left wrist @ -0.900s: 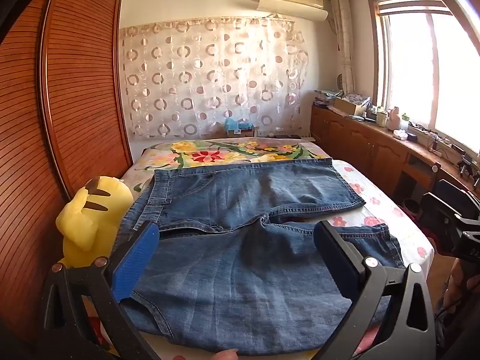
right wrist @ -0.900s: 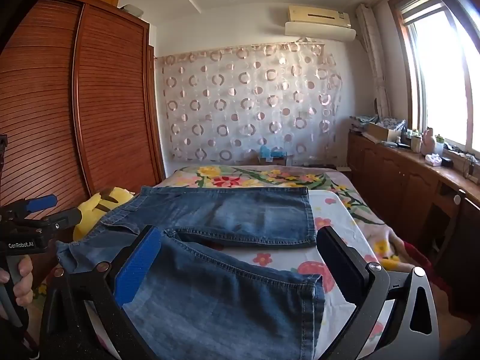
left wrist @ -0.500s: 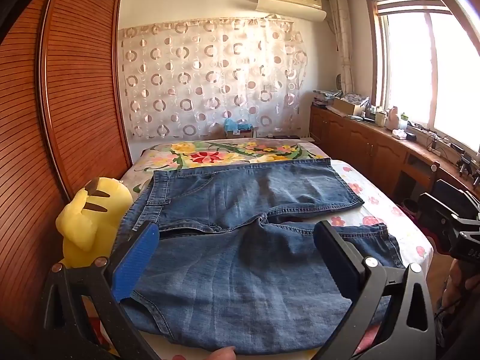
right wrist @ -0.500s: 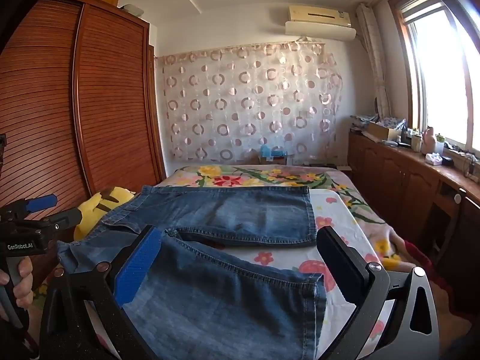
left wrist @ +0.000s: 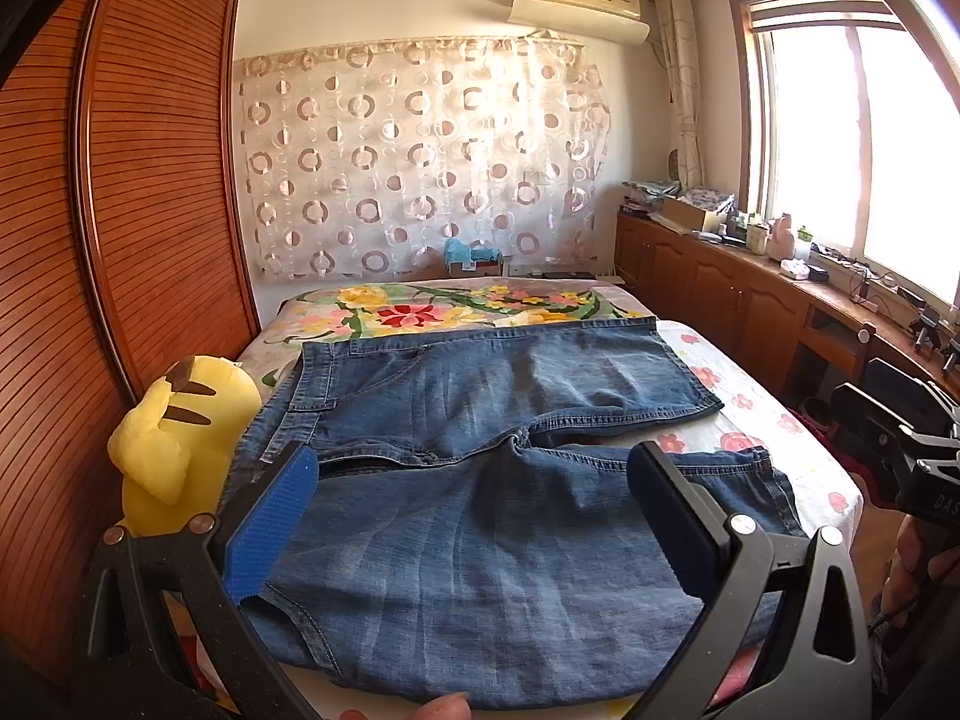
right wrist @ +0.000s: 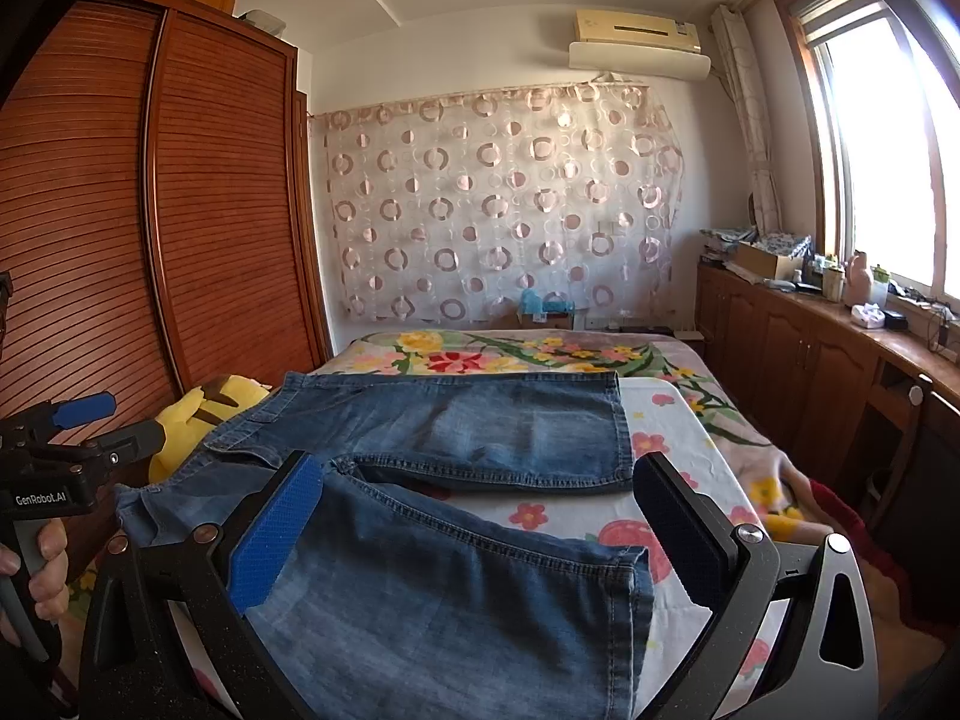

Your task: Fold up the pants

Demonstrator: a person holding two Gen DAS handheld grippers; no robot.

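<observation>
Two grippers hang above the near edge of the bed [right wrist: 690, 426], both spread wide and holding nothing: the left gripper [left wrist: 474, 516] over the waist end, the right gripper [right wrist: 480, 516] over the near leg's hem. The pants [left wrist: 480, 480] lie flat with legs parted. I think a good fold starts by pinching the near leg at waistband and hem together, then carrying it evenly onto the far leg [right wrist: 480, 426], so the seams meet, away from the yellow plush toy [left wrist: 174, 426]
</observation>
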